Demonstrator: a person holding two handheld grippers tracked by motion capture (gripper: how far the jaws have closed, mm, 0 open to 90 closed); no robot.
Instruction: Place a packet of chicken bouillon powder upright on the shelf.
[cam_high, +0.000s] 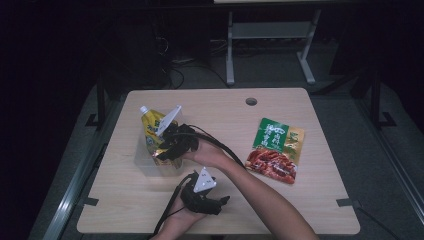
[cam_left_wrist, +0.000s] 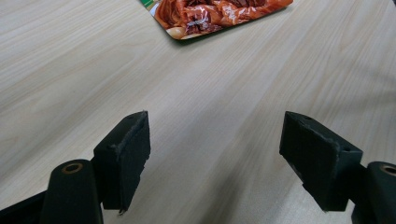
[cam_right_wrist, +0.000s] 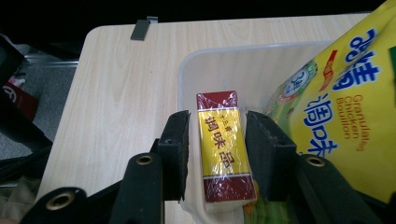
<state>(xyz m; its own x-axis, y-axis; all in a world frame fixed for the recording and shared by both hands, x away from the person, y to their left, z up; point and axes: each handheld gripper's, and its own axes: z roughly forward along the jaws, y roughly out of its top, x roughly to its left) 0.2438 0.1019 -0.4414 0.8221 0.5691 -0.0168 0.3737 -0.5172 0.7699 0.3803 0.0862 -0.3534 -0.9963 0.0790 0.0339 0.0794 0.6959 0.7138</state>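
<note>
A yellow and dark-red box (cam_right_wrist: 223, 163) lies in a clear plastic container (cam_right_wrist: 210, 53) next to a yellow chicken-bouillon pouch (cam_right_wrist: 336, 116). My right gripper (cam_right_wrist: 217, 140) straddles the box, its jaws close on either side, with a thin gap showing at the left jaw. From above, the right gripper (cam_high: 170, 142) hangs over the container (cam_high: 142, 162) beside the upright pouch (cam_high: 151, 127). My left gripper (cam_high: 223, 201) rests low near the table's front edge. It (cam_left_wrist: 215, 158) stands wide open over bare wood and holds nothing.
A green and red snack packet (cam_high: 276, 150) lies flat on the table's right half; its edge (cam_left_wrist: 210, 14) sits ahead of the left jaws. A cable hole (cam_high: 251, 101) is near the far edge. The right forearm crosses the table's front middle.
</note>
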